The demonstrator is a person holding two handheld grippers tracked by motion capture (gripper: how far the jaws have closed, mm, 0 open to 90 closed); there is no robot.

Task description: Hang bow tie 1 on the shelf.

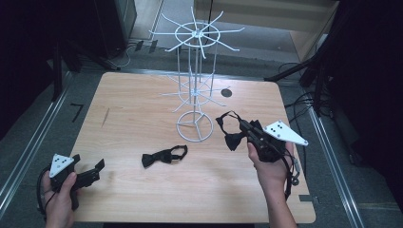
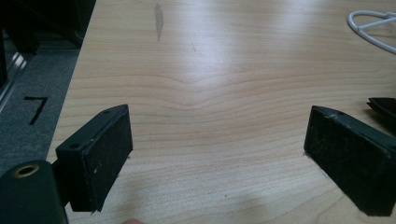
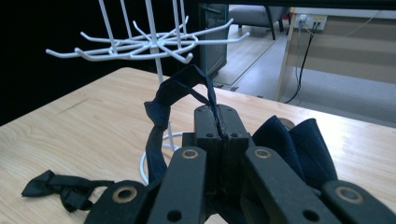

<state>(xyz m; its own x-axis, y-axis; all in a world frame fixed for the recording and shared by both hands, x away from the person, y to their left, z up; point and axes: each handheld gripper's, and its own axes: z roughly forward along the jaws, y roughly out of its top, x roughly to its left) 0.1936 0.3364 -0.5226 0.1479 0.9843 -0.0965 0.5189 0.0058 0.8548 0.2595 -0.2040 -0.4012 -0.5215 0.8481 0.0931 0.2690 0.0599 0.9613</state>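
Note:
A dark bow tie hangs over the right side of the table, clear of the wood. My right gripper is shut on its strap. In the right gripper view the jaws of that gripper pinch the strap, which loops up to the left, and the bow sits at the right. A second black bow tie lies flat on the table, also at lower left in the right gripper view. My left gripper rests open at the table's front left, its pads wide apart over bare wood.
A white wire hook rack stands at the table's middle back on a ring base; its lower hooks spread just beyond the held tie. A dark round spot marks the table behind. Cables lie on the floor at right.

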